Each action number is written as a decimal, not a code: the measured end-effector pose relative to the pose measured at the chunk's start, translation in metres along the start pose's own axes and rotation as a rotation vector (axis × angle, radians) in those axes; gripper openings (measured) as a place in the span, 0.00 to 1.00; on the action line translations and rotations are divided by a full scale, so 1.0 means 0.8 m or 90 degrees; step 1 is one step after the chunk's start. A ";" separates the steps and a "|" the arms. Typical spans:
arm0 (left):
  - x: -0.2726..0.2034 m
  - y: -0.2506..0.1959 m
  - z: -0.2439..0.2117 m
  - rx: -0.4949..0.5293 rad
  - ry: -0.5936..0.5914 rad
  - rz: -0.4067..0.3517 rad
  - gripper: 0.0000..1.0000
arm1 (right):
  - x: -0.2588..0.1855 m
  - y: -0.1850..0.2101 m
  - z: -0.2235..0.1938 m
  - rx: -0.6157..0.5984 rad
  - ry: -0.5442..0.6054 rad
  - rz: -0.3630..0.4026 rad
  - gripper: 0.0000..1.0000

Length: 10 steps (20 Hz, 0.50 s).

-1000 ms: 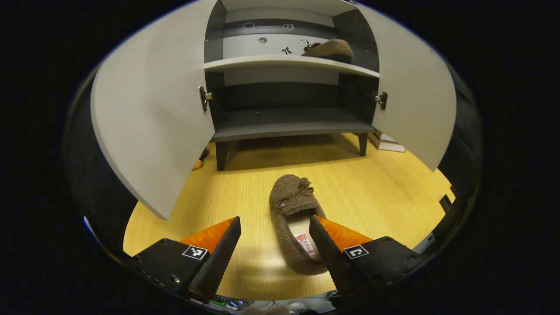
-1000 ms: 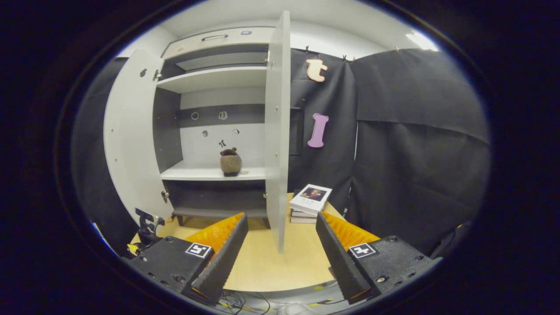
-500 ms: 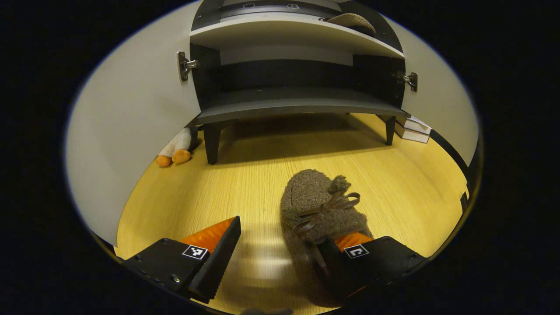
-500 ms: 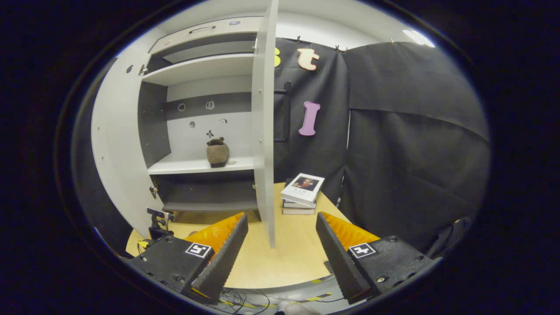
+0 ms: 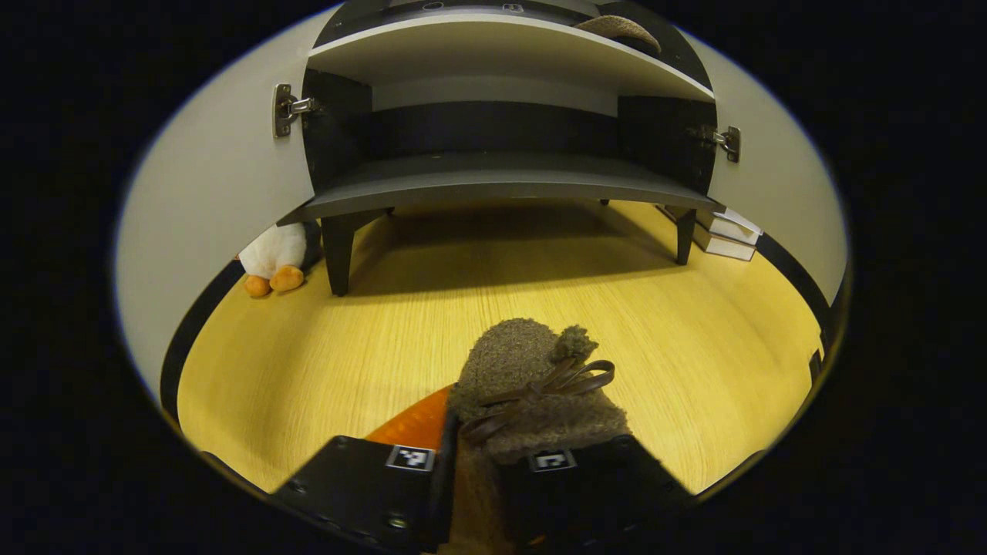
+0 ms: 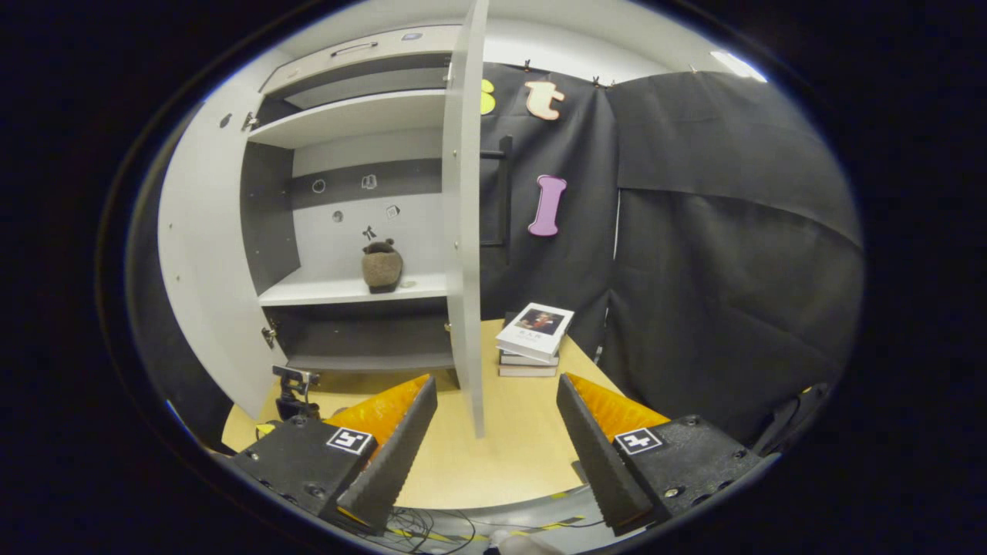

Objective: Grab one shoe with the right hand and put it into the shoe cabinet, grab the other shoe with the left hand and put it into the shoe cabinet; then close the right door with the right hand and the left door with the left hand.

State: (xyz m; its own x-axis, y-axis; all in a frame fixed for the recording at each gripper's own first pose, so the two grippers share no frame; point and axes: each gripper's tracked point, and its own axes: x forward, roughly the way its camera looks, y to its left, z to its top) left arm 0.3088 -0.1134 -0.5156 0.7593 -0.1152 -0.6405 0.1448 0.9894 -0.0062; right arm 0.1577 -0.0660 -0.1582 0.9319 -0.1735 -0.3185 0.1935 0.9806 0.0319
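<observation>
**Left fingers now closed on the second slipper**

Your left gripper (image 5: pixel 493 470) has clamped both fingers on the near slipper (image 5: pixel 532 385) on the yellow floor (image 5: pixel 308 347). One slipper (image 6: pixel 382 267) sits on the shoe cabinet (image 6: pixel 347 123) shelf; two doors stand open. Your right gripper (image 6: pixel 493 439) hangs wide apart, empty.

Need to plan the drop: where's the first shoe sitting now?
In the right gripper view, the first shoe sits on the cabinet's white shelf, near the right door.
</observation>
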 end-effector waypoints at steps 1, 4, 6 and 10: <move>-0.001 0.004 -0.001 0.004 0.005 0.014 0.24 | 0.000 0.000 0.000 0.001 0.000 0.003 0.99; -0.014 0.016 0.003 0.008 0.014 0.035 0.12 | -0.006 0.000 0.004 0.005 -0.009 0.009 0.99; -0.033 0.020 0.014 0.010 0.000 0.042 0.12 | -0.013 0.000 0.009 0.009 -0.021 0.013 0.99; -0.085 0.030 0.048 0.001 -0.022 0.057 0.12 | -0.030 0.002 0.015 0.010 -0.041 0.018 0.99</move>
State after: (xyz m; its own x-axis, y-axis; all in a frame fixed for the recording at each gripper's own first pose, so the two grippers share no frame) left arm 0.2849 -0.0854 -0.4423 0.7908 -0.0290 -0.6114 0.0764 0.9957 0.0516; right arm 0.1396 -0.0610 -0.1389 0.9549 -0.1512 -0.2557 0.1704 0.9838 0.0548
